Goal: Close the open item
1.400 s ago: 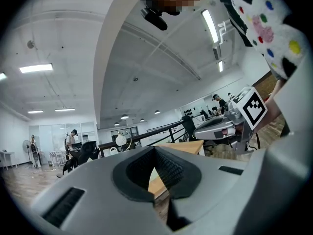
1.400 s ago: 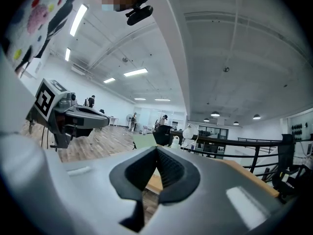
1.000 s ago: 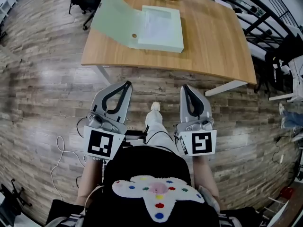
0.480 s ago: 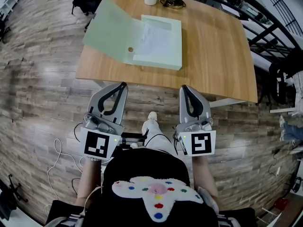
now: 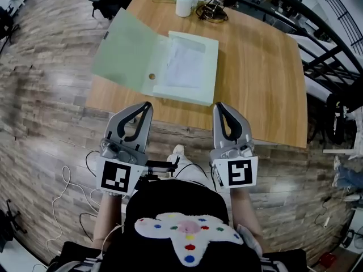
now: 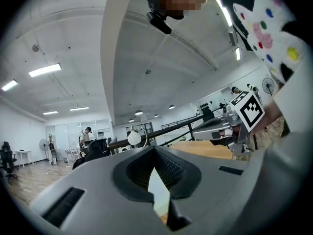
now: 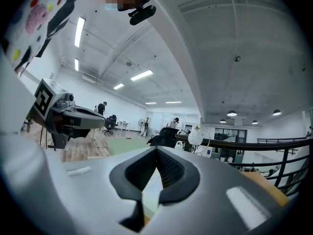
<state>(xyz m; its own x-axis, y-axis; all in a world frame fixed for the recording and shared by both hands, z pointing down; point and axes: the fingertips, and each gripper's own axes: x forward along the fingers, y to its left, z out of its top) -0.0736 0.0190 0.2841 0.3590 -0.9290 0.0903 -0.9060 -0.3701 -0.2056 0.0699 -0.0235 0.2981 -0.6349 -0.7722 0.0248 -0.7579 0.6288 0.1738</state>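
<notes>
Nearest the person, both grippers are pointing level toward 12 o'clock in the head view. The left gripper (image 5: 147, 105) is showing its jaws pressed together with nothing between them, and the right gripper (image 5: 219, 106) is doing the same; each gripper's own view confirms that the pads are meeting on empty air. Just beyond their tips the near edge of the wooden table (image 5: 258, 78) is crossing the view, and on it the task's thing, a pale green box file (image 5: 190, 84), is lying open. Its tray, with white papers (image 5: 182, 66) inside, is sitting at about 11 o'clock from the right gripper. Its opened lid (image 5: 126, 52) is spreading out to the tray's 9 o'clock side, at about 11 to 12 o'clock from the left gripper, with its far corner hanging past the table's left edge. The hinge line is running roughly from 1 o'clock to 7 o'clock, so closing will likely mean swinging the lid over toward 3 o'clock. The left gripper is looking the better placed for that, being nearer the lid. Farther off, at the table's far edge, a white bottle (image 5: 182, 4) is standing beside a tangle of cables (image 5: 212, 10).
</notes>
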